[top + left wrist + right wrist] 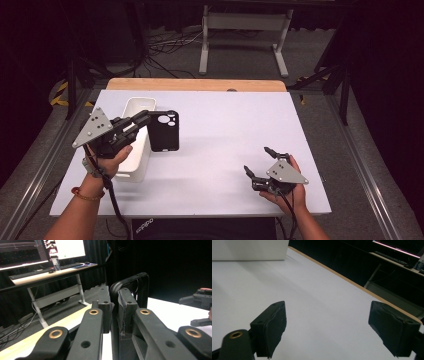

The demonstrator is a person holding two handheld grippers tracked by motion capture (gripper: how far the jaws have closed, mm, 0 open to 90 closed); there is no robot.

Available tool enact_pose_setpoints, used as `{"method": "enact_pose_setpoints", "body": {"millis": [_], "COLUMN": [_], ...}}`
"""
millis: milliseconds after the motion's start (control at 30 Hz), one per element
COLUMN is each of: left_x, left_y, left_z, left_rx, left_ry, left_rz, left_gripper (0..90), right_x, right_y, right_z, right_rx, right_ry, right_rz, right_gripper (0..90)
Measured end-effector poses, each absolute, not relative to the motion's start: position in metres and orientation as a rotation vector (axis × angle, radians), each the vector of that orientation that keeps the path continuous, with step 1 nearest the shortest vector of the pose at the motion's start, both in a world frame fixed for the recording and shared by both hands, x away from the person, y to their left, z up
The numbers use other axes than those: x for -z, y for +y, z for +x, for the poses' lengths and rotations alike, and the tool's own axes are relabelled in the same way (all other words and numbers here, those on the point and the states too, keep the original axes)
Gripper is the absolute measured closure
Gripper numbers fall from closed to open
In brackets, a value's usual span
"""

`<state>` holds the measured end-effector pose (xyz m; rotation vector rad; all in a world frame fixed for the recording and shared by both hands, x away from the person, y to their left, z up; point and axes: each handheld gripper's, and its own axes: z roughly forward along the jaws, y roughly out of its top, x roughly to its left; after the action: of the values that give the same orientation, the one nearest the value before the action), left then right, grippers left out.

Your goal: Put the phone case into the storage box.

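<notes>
My left gripper (145, 119) is shut on the edge of a black phone case (164, 131), held in the air beside the white bin (134, 167) at the table's left. In the left gripper view the two pads (126, 305) pinch the case's thin rim (130, 281), with the case standing on edge beyond them. My right gripper (259, 161) rests low over the white table (225, 125) near its front right, jaws spread wide with nothing between them; in the right gripper view its two pads (270, 325) frame bare tabletop.
The tall white bin (249, 250) stands at the left side of the table. A wooden strip (195, 84) edges the table's far side. Beyond it lie cables and a desk frame (242, 30) on the floor. In the left gripper view the other gripper (197, 300) appears at the right.
</notes>
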<state>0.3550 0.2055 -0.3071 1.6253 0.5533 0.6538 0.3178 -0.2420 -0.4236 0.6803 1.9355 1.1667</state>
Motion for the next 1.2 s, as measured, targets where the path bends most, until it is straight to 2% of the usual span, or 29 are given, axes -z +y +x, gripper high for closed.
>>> {"method": "enact_pose_setpoints", "body": {"millis": [733, 1200], "left_x": [0.276, 0.275], "left_y": [0.233, 0.245], "left_z": [0.359, 0.377], "left_rx": [-0.752, -0.776], "left_ry": [0.581, 0.623], "left_rz": [1.6, 1.59], "left_gripper": [82.7, 82.7], "right_x": [0.424, 0.426], "right_y": [-0.243, -0.242], "right_z": [0.318, 0.32], "right_rx": [-1.169, -1.16], "right_ry": [1.915, 1.928], "right_rz": [0.723, 0.724], "right_gripper": [16.8, 17.0]}}
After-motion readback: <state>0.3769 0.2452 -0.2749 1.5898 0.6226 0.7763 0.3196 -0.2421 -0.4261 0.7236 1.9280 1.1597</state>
